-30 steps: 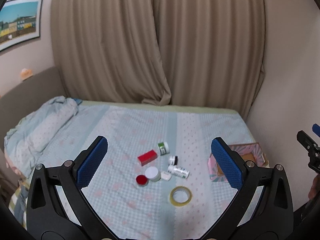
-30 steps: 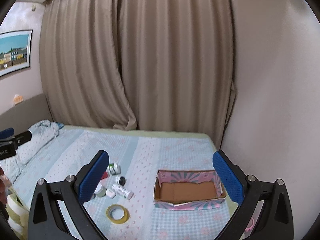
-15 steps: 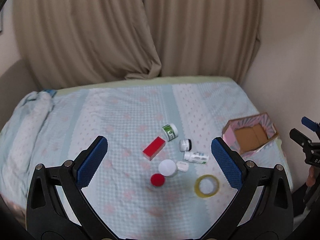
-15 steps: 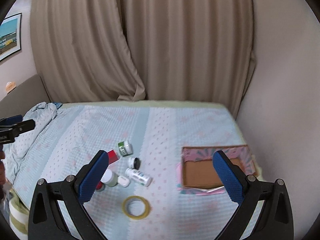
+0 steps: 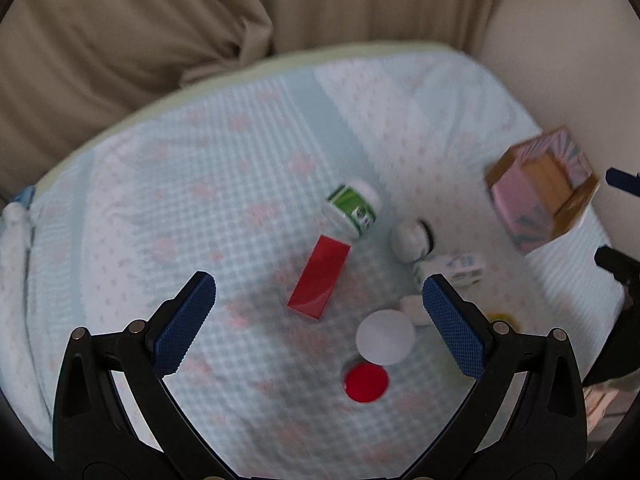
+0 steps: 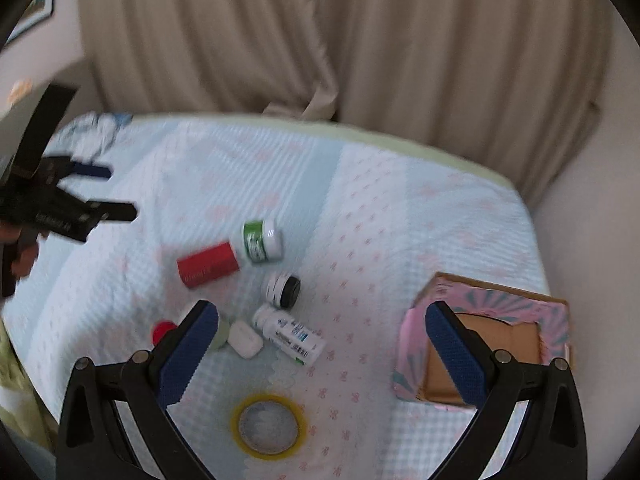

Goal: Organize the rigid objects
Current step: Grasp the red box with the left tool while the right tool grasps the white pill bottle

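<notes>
Pale checked bedspread (image 6: 400, 220) spreads below, both the left gripper (image 5: 319, 300) and right gripper (image 6: 322, 332) gaping wide and empty above the red box (image 5: 318, 282) cluster, presumably scouting pickups for the pink carton (image 6: 492, 344) well right of it.

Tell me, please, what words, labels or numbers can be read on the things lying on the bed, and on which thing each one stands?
None reads clearly; both views are blurred.
Red box: pale lettering on its side, unreadable.
Green-labelled jar: white print, unreadable.
White bottle: blue logo, small print and a barcode, unreadable.
Black-lidded jar: label too small.
Left gripper: white lettering on its side, blurred.
Tape roll, white case, pink box: no text seen.
</notes>
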